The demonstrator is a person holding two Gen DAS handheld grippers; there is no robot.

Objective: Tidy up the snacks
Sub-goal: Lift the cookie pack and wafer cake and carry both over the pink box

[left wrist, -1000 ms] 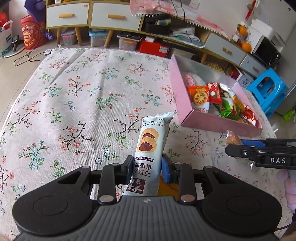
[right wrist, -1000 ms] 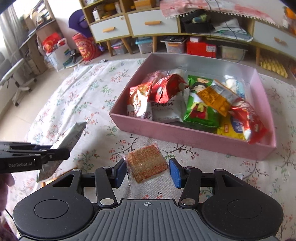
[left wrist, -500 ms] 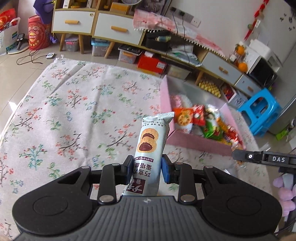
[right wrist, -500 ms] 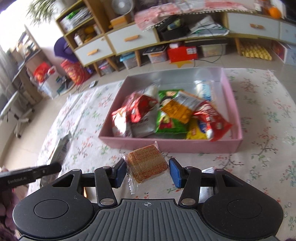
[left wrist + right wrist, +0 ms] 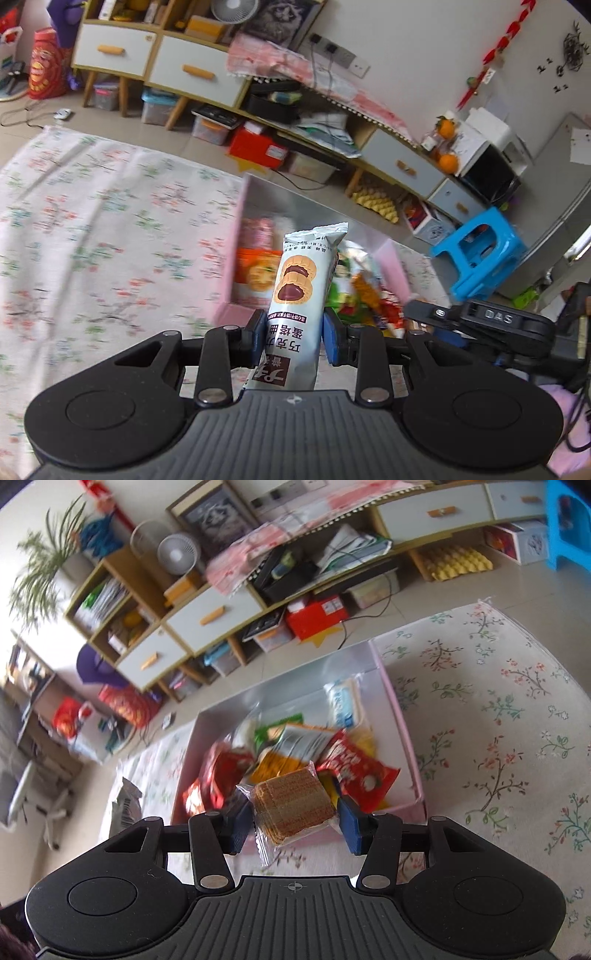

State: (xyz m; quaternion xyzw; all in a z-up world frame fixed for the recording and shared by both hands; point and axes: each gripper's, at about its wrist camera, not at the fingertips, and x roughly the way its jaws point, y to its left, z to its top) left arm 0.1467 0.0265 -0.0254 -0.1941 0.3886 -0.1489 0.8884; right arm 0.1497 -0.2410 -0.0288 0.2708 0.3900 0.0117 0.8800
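Snack packets point(image 5: 295, 746) crowd the pink box point(image 5: 406, 738) from six to nine o'clock; its twelve o'clock end lies bare. Floral cloth point(image 5: 498, 720) at three o'clock stays open.

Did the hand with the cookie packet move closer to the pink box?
Yes. The left gripper with its cookie packet now shows in front of the pink box; earlier it was over the cloth, left of it.

A box point(image 5: 404, 738) is sitting on a cloth-covered tabletop point(image 5: 498, 738), with a pile of snack packets point(image 5: 295, 753) lying inside it. A long cabinet point(image 5: 221, 609) is standing behind the tabletop, storage bins point(image 5: 210, 131) sitting beneath it and a stool point(image 5: 480, 254) standing at its right end.
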